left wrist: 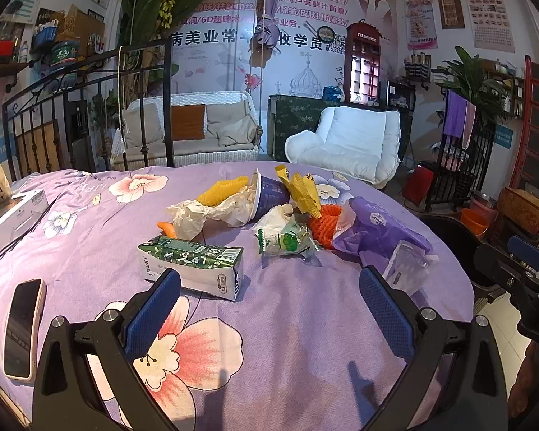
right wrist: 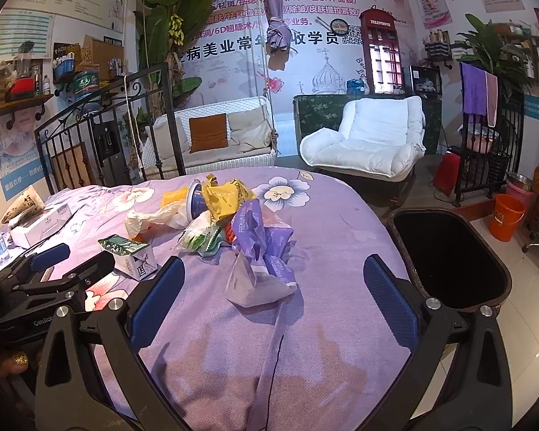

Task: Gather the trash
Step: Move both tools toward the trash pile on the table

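A heap of trash lies on the purple flowered bed cover (left wrist: 287, 341): a green and white carton (left wrist: 194, 264), a purple cup (left wrist: 269, 195) on its side, a yellow wrapper (left wrist: 303, 188), orange foam net (left wrist: 327, 224), a green-printed clear bag (left wrist: 287, 239) and a purple plastic pack (left wrist: 377, 230). My left gripper (left wrist: 269, 310) stands open just short of the carton. My right gripper (right wrist: 275, 300) is open too, with the purple pack (right wrist: 266, 251) and a clear bag (right wrist: 255, 283) between and beyond its fingers. A black bin (right wrist: 449, 255) stands at the bed's right edge.
A phone (left wrist: 21, 328) lies at the bed's near left. White boxes (left wrist: 10, 215) sit at the far left by the iron bed frame (left wrist: 90, 107). On the floor to the right are an orange bucket (right wrist: 506, 215), a white armchair (right wrist: 370, 136) and a rack.
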